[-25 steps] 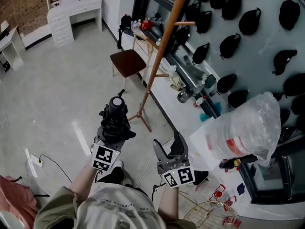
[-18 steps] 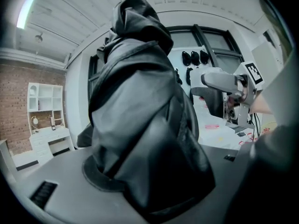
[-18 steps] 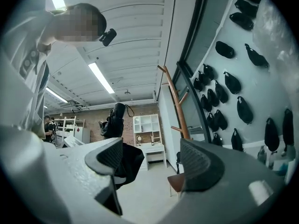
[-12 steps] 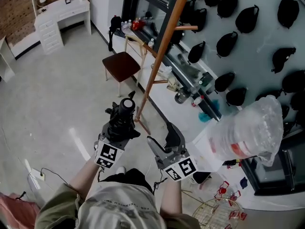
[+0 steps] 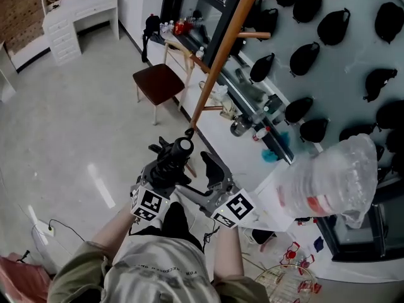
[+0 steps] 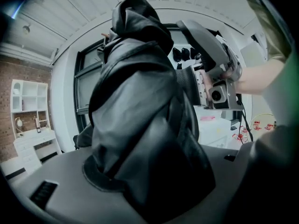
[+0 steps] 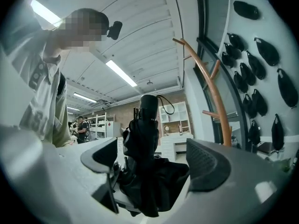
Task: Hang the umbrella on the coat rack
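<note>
A folded black umbrella (image 5: 173, 160) stands in my left gripper (image 5: 165, 172), which is shut on its lower part, the handle end with its wrist loop pointing toward the rack. In the left gripper view the umbrella (image 6: 140, 125) fills the space between the jaws. My right gripper (image 5: 203, 177) sits close beside it on the right. Its jaws are opening, and in the right gripper view the umbrella (image 7: 147, 157) stands between them with neither pad pressing on it. The wooden coat rack (image 5: 221, 55) rises just beyond, and its pole and pegs (image 7: 212, 92) show at the right.
A brown chair (image 5: 158, 81) stands left of the rack's foot, a white dresser (image 5: 76, 11) further back. A white table (image 5: 271, 188) with a plastic-wrapped item (image 5: 328, 182) lies to the right, a wire basket (image 5: 278, 283) near it. Black objects (image 5: 303, 55) hang on the wall.
Both grippers have moved forward toward the rack's foot. The right gripper has swung left, close to the umbrella, with its jaws wider. The umbrella now leans toward the rack.
</note>
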